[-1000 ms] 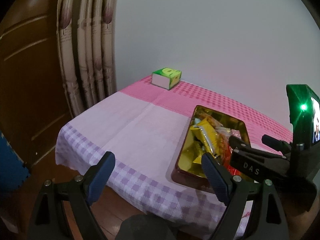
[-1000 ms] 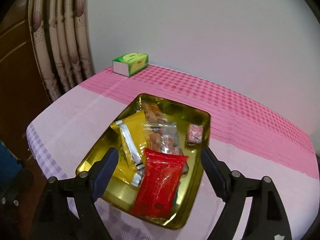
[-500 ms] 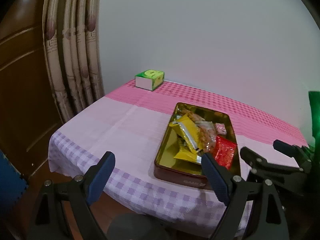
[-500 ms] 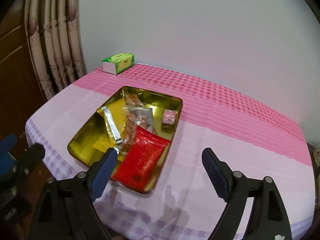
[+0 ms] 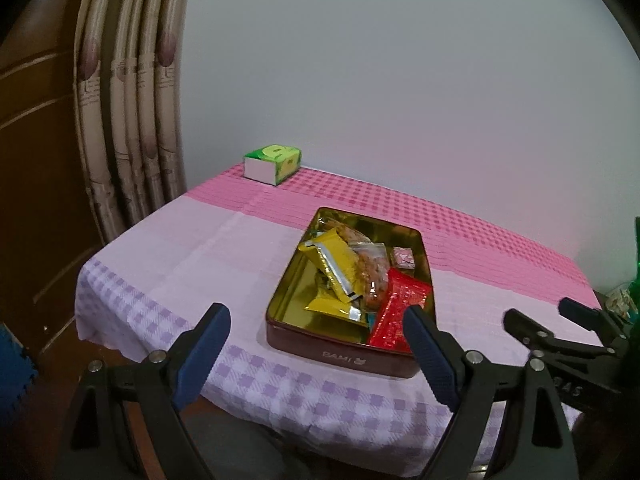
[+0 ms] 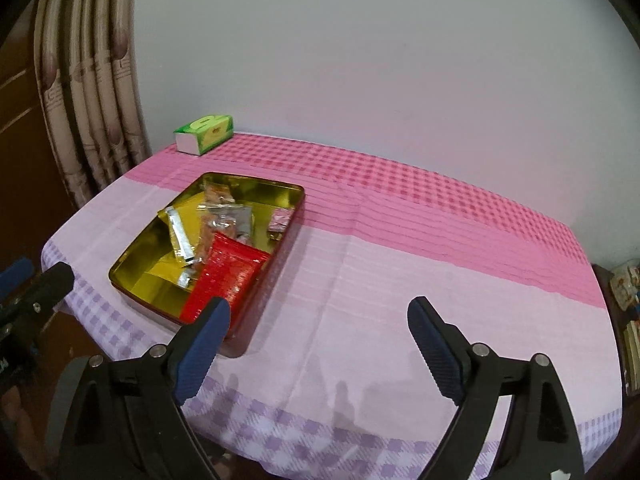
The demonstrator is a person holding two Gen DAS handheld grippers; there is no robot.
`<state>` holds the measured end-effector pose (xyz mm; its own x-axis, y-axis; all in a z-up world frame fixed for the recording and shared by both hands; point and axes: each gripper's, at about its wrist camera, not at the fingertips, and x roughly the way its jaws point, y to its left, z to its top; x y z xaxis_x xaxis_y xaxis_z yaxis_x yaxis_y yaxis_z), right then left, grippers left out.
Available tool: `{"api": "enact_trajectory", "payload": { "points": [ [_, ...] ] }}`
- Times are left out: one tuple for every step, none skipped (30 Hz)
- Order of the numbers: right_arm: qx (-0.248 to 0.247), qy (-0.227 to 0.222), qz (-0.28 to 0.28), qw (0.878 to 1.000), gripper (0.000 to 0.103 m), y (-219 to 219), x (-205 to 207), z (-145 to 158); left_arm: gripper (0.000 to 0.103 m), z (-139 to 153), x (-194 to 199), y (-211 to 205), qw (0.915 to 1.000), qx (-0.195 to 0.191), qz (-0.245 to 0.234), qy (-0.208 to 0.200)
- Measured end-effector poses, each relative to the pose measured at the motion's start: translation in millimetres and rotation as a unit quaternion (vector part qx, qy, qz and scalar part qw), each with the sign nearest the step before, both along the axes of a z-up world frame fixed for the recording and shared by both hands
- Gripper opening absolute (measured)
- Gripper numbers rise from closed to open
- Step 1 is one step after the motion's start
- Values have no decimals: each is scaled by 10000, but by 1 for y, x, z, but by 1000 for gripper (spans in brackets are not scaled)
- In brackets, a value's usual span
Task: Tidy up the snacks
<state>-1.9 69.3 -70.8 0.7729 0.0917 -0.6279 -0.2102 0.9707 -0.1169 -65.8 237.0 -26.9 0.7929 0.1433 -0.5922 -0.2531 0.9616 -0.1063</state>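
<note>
A gold tin with dark red outer walls sits on the table's near half. In it lie a yellow packet, a clear bag of snacks, a red packet and a small pink packet. My left gripper hovers open in front of the tin, nothing between its fingers. My right gripper hangs over bare cloth to the right of the tin, its jaws opening and empty. The red packet lies nearest its left finger.
A green tissue box stands at the table's far left corner by the wall. A pink and purple checked cloth covers the table. Curtains and a wooden door are to the left. Cluttered shelves sit at the right.
My right gripper has slid right, off the tin and over open cloth, with its jaws slightly wider. The left view now shows the whole tin near its middle.
</note>
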Motion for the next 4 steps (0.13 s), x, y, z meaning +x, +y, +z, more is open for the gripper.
{"api": "enact_trajectory", "payload": {
  "points": [
    [14,-9,-3,10000,88,-2,-1,1,90,0,0,0,10000,-11,15,5],
    [21,-16,0,10000,88,-3,-2,2,90,0,0,1,10000,-17,45,21],
    [21,-23,1,10000,88,-3,-3,2,90,-1,0,2,10000,-13,82,43],
    [24,-34,1,10000,88,-3,-4,3,90,-1,0,3,9999,-16,112,62]
  ]
}}
